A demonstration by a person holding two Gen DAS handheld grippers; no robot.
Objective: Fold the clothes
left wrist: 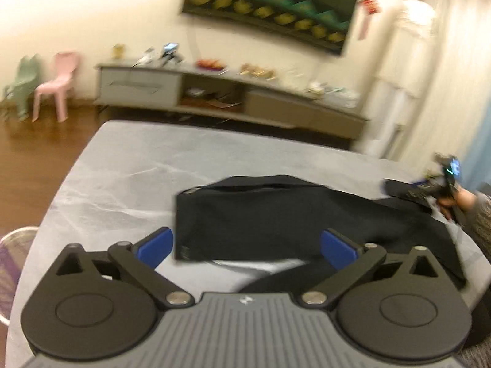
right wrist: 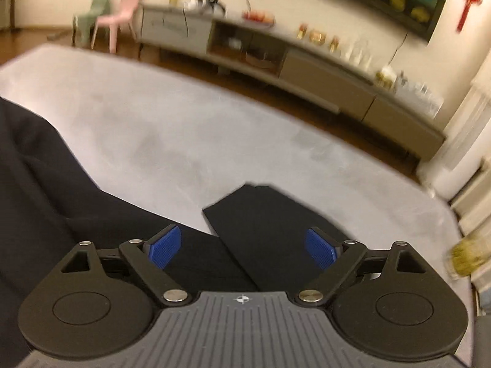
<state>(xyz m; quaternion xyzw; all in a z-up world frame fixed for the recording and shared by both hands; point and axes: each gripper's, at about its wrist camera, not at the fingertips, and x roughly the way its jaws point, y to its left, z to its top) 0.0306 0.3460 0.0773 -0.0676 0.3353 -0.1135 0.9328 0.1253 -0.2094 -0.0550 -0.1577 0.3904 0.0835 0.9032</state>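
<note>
Left gripper (left wrist: 247, 247): jaws spread wide, nothing between the pads, hovering over the near edge of the dark garment (left wrist: 276, 220) at lower centre. Right gripper (right wrist: 242, 250): jaws likewise spread, empty, above a flat dark end of the garment (right wrist: 267, 230). The garment lies partly folded on the grey bench (left wrist: 116, 178). Judgement: pinch matching corners squarely, lift together, keep edges aligned. Only the left view shows the other hand (left wrist: 457, 201); only the right shows that loose end.
</note>
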